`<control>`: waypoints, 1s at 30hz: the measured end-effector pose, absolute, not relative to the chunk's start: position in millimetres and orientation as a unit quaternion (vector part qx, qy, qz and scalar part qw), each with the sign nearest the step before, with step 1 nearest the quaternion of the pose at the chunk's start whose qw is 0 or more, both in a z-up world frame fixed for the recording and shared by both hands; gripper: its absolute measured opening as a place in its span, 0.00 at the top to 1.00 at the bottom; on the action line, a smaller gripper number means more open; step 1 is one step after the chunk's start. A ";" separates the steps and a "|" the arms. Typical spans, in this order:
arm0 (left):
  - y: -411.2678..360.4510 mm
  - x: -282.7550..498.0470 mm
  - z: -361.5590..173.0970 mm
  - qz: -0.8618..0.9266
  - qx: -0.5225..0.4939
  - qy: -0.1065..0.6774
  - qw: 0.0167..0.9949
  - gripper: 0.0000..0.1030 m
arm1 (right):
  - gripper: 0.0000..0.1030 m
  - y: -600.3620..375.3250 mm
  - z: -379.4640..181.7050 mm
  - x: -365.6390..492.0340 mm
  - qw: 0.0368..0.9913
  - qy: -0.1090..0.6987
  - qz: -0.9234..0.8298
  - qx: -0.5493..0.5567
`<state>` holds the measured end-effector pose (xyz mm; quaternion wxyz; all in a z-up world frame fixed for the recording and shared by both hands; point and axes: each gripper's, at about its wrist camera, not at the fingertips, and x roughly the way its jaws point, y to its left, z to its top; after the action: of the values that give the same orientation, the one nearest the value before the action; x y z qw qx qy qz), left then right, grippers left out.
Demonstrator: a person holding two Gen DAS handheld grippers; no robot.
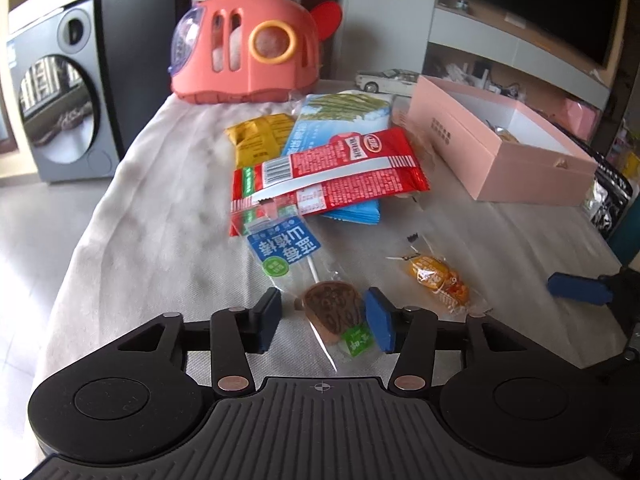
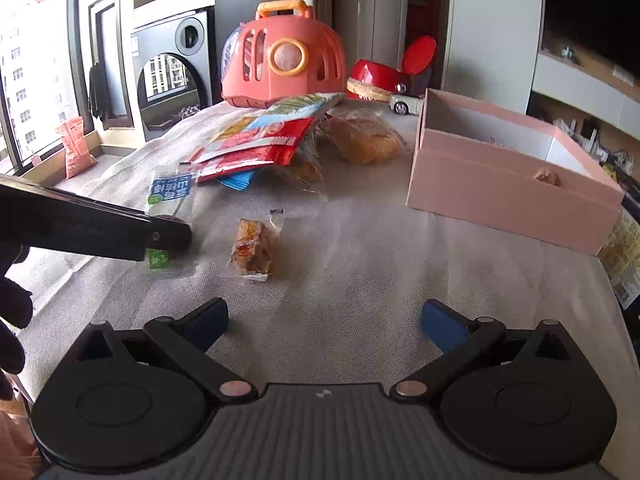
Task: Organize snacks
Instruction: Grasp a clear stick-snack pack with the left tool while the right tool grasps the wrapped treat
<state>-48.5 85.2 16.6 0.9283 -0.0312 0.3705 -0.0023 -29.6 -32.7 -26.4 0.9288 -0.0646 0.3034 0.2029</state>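
Note:
My left gripper (image 1: 324, 316) is open, its pads on either side of a wrapped brown lollipop (image 1: 332, 314) with a blue label, lying on the cloth-covered table. The lollipop also shows in the right wrist view (image 2: 170, 196), partly hidden by the left gripper. A small orange wrapped candy (image 1: 438, 278) lies to the right; it also shows in the right wrist view (image 2: 253, 250). A pile of snack packs, red (image 1: 332, 172), blue and yellow, lies behind. A pink open box (image 1: 492, 148) stands at the right. My right gripper (image 2: 324, 322) is open and empty above the table.
A coral toy carrier (image 1: 244, 40) stands at the table's far end, with a red hat-like item (image 2: 376, 76) and a toy car (image 2: 404, 103) beside it. A wrapped bread bun (image 2: 364, 138) lies left of the box. A washing machine (image 1: 60, 92) stands at the left.

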 end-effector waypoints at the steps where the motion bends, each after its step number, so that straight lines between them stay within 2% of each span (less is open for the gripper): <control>1: 83.4 -47.8 15.3 -0.003 -0.023 0.366 0.930 0.44 | 0.00 -32.3 -26.3 -32.0 0.929 0.299 0.205 -0.068; 3: 81.7 -47.1 13.3 -0.006 -0.007 0.357 0.934 0.44 | 0.00 -32.2 -25.9 -33.0 0.929 0.296 0.208 -0.072; 9: 92.6 -67.6 14.7 -0.041 0.015 0.358 0.933 0.56 | 0.01 -34.0 -12.8 -24.1 0.916 0.309 0.250 -0.056; 13: 105.4 -89.1 16.9 -0.056 0.035 0.365 0.929 0.57 | 0.09 -18.4 0.7 -14.5 0.906 0.307 0.284 -0.064; 15: 112.7 -95.0 17.9 -0.053 0.027 0.369 0.927 0.57 | 0.15 -9.4 1.9 -7.0 0.903 0.310 0.289 -0.069; 19: 123.2 -98.0 19.3 -0.054 -0.012 0.374 0.926 0.57 | 0.41 6.0 -1.5 5.9 0.897 0.330 0.284 -0.081; 21: 128.0 -99.3 18.4 -0.052 -0.032 0.370 0.927 0.58 | 0.49 8.6 -4.5 9.3 0.889 0.346 0.290 -0.077; 22: 130.5 -100.7 18.0 -0.046 -0.049 0.368 0.928 0.60 | 0.53 8.1 -5.1 8.9 0.889 0.346 0.289 -0.076; 23: 132.3 -101.6 17.7 -0.039 -0.066 0.365 0.928 0.62 | 0.63 6.6 -5.2 8.0 0.891 0.345 0.285 -0.077; 25: 135.2 -105.8 17.3 -0.029 -0.094 0.359 0.928 0.64 | 0.75 1.6 -3.0 6.9 0.892 0.348 0.278 -0.075; 27: 133.9 -109.7 20.1 -0.040 -0.100 0.354 0.929 0.71 | 0.75 -10.5 1.8 2.8 0.894 0.348 0.276 -0.062; 29: 130.4 -116.0 25.8 -0.071 -0.108 0.344 0.930 0.83 | 0.75 -26.9 8.4 -5.6 0.898 0.341 0.272 -0.055; 30: 126.3 -119.9 29.6 -0.088 -0.105 0.338 0.931 0.84 | 0.75 -35.9 11.8 -10.8 0.901 0.336 0.269 -0.053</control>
<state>-119.9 126.3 29.6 0.9311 -0.1052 0.3380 -0.0884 -10.8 -35.9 11.8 0.9010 -0.0532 0.3365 0.2687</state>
